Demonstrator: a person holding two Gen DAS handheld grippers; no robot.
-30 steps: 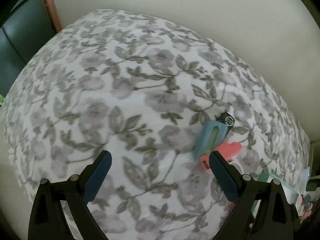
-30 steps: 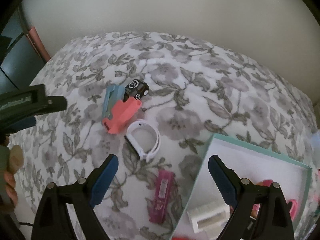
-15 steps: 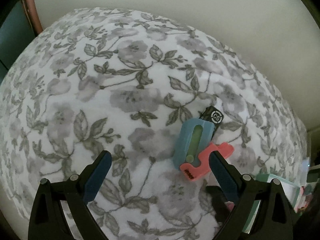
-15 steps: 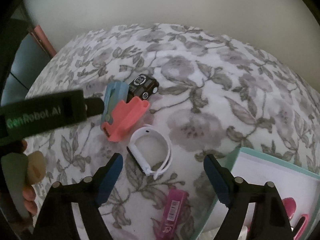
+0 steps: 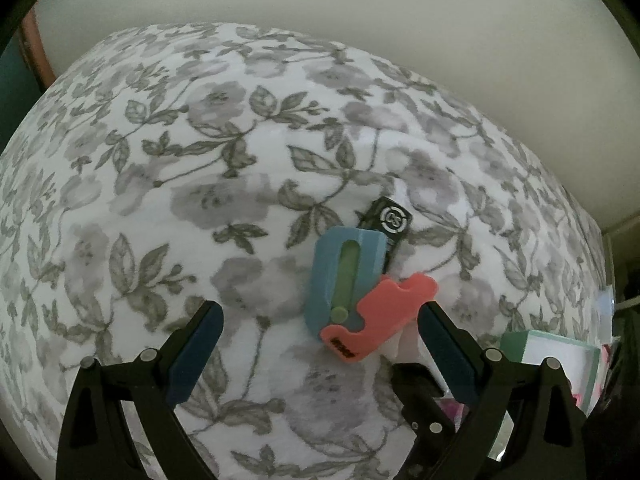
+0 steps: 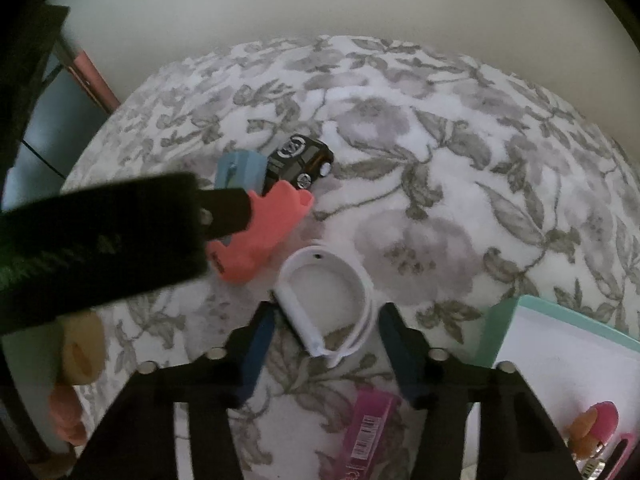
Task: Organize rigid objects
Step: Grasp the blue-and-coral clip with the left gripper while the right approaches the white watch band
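Right gripper [image 6: 326, 322] open, jaws either side of white band [image 6: 332, 300], no contact visible. Left gripper [image 5: 320, 322] open; coral piece [image 5: 376, 318] at its right fingertip, overlapping blue block [image 5: 340, 276]. Teal tray [image 6: 496, 328] edge right; bare cloth [image 6: 440, 160] ahead.

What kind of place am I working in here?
Probably a bedroom at home: a soft floral bedspread against a plain wall, scattered with a toy car and white wristband.

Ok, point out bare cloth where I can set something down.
Free: the cloth left of the blue holder, and right of the toy car up to the box. Crowded: around the coral piece and white band.
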